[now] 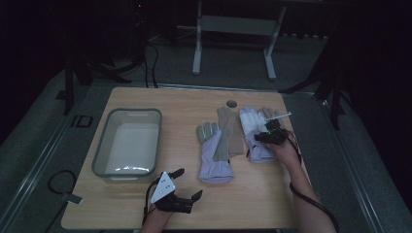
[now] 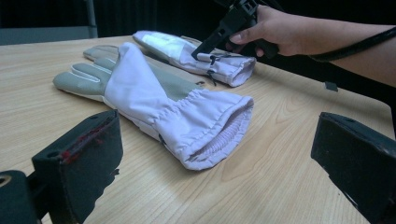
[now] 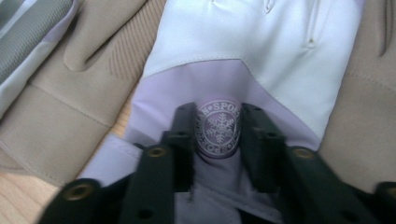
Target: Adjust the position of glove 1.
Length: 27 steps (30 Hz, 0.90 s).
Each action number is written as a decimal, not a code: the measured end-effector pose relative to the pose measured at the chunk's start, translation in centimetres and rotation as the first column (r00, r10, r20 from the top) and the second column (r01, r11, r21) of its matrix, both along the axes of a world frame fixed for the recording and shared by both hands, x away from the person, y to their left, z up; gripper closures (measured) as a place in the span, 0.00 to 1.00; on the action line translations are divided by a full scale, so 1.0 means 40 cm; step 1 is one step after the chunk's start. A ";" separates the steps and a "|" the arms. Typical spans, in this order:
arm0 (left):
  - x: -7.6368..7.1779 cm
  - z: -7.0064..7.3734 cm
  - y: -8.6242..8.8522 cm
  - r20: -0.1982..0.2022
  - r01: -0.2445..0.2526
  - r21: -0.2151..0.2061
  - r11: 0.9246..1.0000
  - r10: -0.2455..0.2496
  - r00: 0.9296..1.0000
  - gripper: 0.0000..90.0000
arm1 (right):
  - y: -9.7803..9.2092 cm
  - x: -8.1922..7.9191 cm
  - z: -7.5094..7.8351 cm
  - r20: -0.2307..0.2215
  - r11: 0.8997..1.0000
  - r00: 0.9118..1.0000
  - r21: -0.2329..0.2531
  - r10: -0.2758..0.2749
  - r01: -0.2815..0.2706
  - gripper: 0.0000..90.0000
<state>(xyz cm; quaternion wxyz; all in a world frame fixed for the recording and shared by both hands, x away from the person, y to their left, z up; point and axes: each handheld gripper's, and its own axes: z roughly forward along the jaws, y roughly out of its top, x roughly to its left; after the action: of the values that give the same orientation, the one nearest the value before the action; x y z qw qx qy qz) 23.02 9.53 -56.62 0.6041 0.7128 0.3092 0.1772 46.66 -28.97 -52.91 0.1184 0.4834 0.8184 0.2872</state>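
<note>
A lavender glove with grey fingers (image 1: 214, 155) (image 2: 154, 98) lies flat mid-table, its cuff toward me. To its right lies a second lavender-and-white glove (image 1: 255, 138) (image 2: 196, 53) (image 3: 252, 42), resting on tan gloves (image 1: 232, 128) (image 3: 60, 107). My right gripper (image 1: 268, 135) (image 3: 218, 126) (image 2: 210, 46) is shut on that second glove, with a fold bearing a round snowflake badge pinched between its jaws. My left gripper (image 1: 189, 183) (image 2: 217, 130) hovers open near the front edge and points at the first glove's cuff.
An empty grey plastic bin (image 1: 126, 174) stands on the left half of the table. A round cable hole (image 1: 231, 104) sits near the far edge. White frame legs (image 1: 197, 53) stand on the floor behind the table.
</note>
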 end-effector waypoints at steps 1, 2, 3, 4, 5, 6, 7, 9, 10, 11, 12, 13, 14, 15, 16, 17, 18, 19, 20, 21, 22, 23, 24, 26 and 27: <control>0.000 0.000 0.000 0.000 -0.001 0.000 1.000 0.001 1.000 0.02 | 0.006 -0.006 0.001 0.010 1.000 1.000 -0.007 -0.016 0.016 0.83; 0.000 0.000 0.000 0.000 -0.002 0.000 1.000 0.002 1.000 0.02 | 0.009 -0.009 0.002 0.017 1.000 1.000 -0.013 -0.020 0.020 0.85; 0.000 0.000 0.000 0.001 -0.002 0.000 1.000 0.002 1.000 0.02 | 0.014 -0.015 0.005 0.017 0.999 0.999 -0.015 -0.039 0.039 0.87; 0.000 0.000 0.000 0.001 -0.003 0.000 1.000 0.003 1.000 0.02 | 0.014 -0.017 0.009 0.016 0.999 0.999 -0.010 -0.051 0.051 0.88; 0.000 0.000 0.000 0.001 -0.003 0.000 1.000 0.003 1.000 0.02 | 0.013 -0.022 0.016 0.014 0.997 0.997 0.000 -0.071 0.071 0.89; 0.000 0.000 0.000 0.002 -0.003 0.000 1.000 0.003 1.000 0.02 | 0.013 -0.026 0.020 0.020 0.997 0.997 0.003 -0.079 0.079 0.89; 0.000 0.000 0.000 0.002 -0.003 0.000 1.000 0.003 1.000 0.02 | 0.010 -0.033 0.029 0.023 0.996 0.996 0.008 -0.092 0.092 0.89; 0.000 0.000 0.000 0.001 -0.004 -0.001 1.000 0.004 1.000 0.02 | 0.002 -0.045 0.047 0.026 0.993 0.993 0.031 -0.112 0.111 0.89; 0.000 0.000 0.000 0.001 -0.005 -0.003 1.000 0.005 1.000 0.02 | -0.001 -0.050 0.054 0.030 0.994 0.993 0.030 -0.110 0.109 0.89; 0.000 0.000 0.000 0.001 -0.006 -0.002 1.000 0.006 1.000 0.02 | -0.004 -0.059 0.069 0.034 0.992 0.992 0.037 -0.121 0.120 0.90; 0.000 0.000 0.001 -0.001 -0.006 -0.003 1.000 0.006 1.000 0.02 | -0.007 -0.063 0.079 0.034 0.992 0.992 0.042 -0.124 0.123 0.90; 0.000 0.000 0.001 -0.001 -0.007 -0.002 1.000 0.007 1.000 0.02 | -0.010 -0.071 0.097 0.036 0.990 0.991 0.053 -0.129 0.127 0.90; 0.000 0.000 0.000 -0.001 -0.009 -0.002 1.000 0.009 1.000 0.02 | -0.010 -0.077 0.109 0.045 0.989 0.990 0.055 -0.136 0.134 0.90; 0.000 0.000 0.000 0.000 -0.009 -0.002 1.000 0.009 1.000 0.02 | -0.010 -0.085 0.128 0.047 0.989 0.989 0.061 -0.137 0.134 0.90; 0.000 0.000 0.000 0.000 -0.009 0.000 1.000 0.009 1.000 0.02 | -0.009 -0.091 0.140 0.050 0.988 0.989 0.067 -0.141 0.137 0.90; -0.001 0.000 0.000 0.001 -0.010 0.000 1.000 0.010 1.000 0.02 | -0.006 -0.101 0.160 0.060 0.988 0.988 0.071 -0.144 0.140 0.90; -0.001 0.000 0.000 0.002 -0.010 0.001 1.000 0.010 1.000 0.02 | -0.002 -0.107 0.171 0.063 0.988 0.988 0.074 -0.144 0.139 0.90; -0.001 0.000 0.000 0.002 -0.010 0.001 1.000 0.010 1.000 0.02 | 0.004 -0.118 0.190 0.070 0.987 0.987 0.086 -0.144 0.138 0.90; -0.001 0.000 0.000 0.001 -0.011 0.000 1.000 0.011 1.000 0.02 | 0.010 -0.125 0.201 0.074 0.987 0.987 0.090 -0.142 0.136 0.90; -0.001 0.000 0.000 0.002 -0.012 0.002 1.000 0.012 1.000 0.02 | 0.019 -0.137 0.218 0.089 0.987 0.986 0.094 -0.141 0.132 0.90; -0.001 0.000 0.000 0.002 -0.013 0.001 1.000 0.013 1.000 0.02 | 0.025 -0.144 0.228 0.092 0.986 0.986 0.103 -0.141 0.131 0.90; -0.001 0.000 0.000 0.002 -0.014 0.000 1.000 0.014 1.000 0.02 | 0.036 -0.156 0.242 0.095 0.985 0.986 0.116 -0.140 0.129 0.90; -0.001 0.000 0.000 0.002 -0.015 0.000 1.000 0.015 1.000 0.02 | 0.044 -0.164 0.249 0.104 0.984 0.984 0.123 -0.142 0.129 0.90; -0.001 0.000 0.000 0.004 -0.016 0.001 1.000 0.016 1.000 0.02 | 0.071 -0.184 0.264 0.109 0.985 0.985 0.123 -0.131 0.118 0.90; -0.001 0.000 0.000 0.005 -0.016 0.000 1.000 0.016 1.000 0.02 | 0.091 -0.197 0.269 0.110 0.985 0.985 0.124 -0.130 0.116 0.90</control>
<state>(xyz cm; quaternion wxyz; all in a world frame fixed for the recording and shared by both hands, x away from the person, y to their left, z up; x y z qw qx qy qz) 22.97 9.54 -56.62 0.6032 0.7100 0.3136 0.1838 38.78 -25.33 -42.17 0.1552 0.5213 0.7604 0.3549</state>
